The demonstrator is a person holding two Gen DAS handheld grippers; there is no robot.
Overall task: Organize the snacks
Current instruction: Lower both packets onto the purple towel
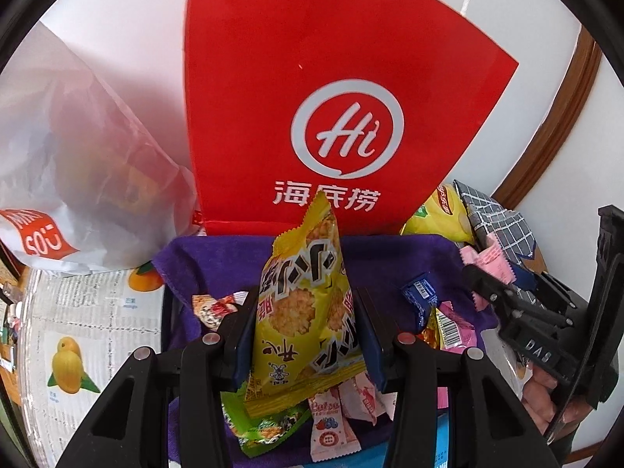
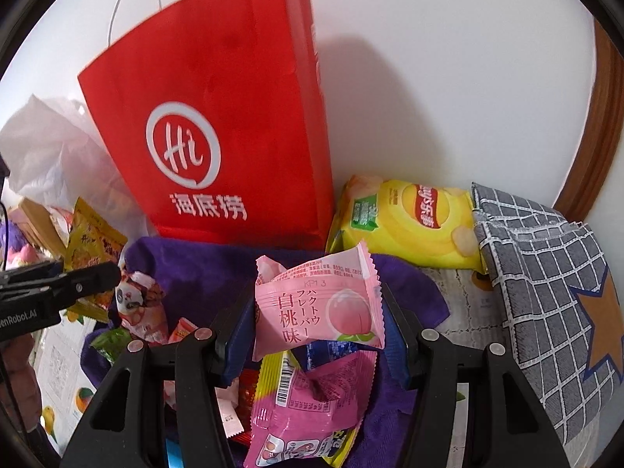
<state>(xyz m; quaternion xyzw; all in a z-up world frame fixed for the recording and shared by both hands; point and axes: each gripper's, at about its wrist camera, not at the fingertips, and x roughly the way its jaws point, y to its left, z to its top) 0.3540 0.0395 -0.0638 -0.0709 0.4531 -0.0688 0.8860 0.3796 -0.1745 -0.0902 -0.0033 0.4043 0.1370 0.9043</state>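
Note:
My left gripper [image 1: 306, 312] is shut on a yellow rice-cracker packet [image 1: 304, 304] and holds it upright above the purple cloth [image 1: 218, 261]. My right gripper [image 2: 316, 312] is shut on a pink peach-flavour packet [image 2: 316, 308] above the snack pile. A red paper bag [image 1: 312, 97] with a white "Hi" logo stands behind the cloth, also in the right wrist view [image 2: 218, 124]. Loose snacks lie on the cloth: a blue packet [image 1: 421, 298], pink sachets [image 1: 351, 401], a magenta packet [image 2: 312, 401]. The right gripper also shows at the right of the left wrist view [image 1: 507, 296].
A white plastic bag [image 1: 78, 179] lies left of the red bag. A yellow chip bag [image 2: 413, 222] and a grey checked fabric pouch [image 2: 546, 273] sit at the right. A fruit-print sheet [image 1: 89, 327] covers the table. A white wall stands behind.

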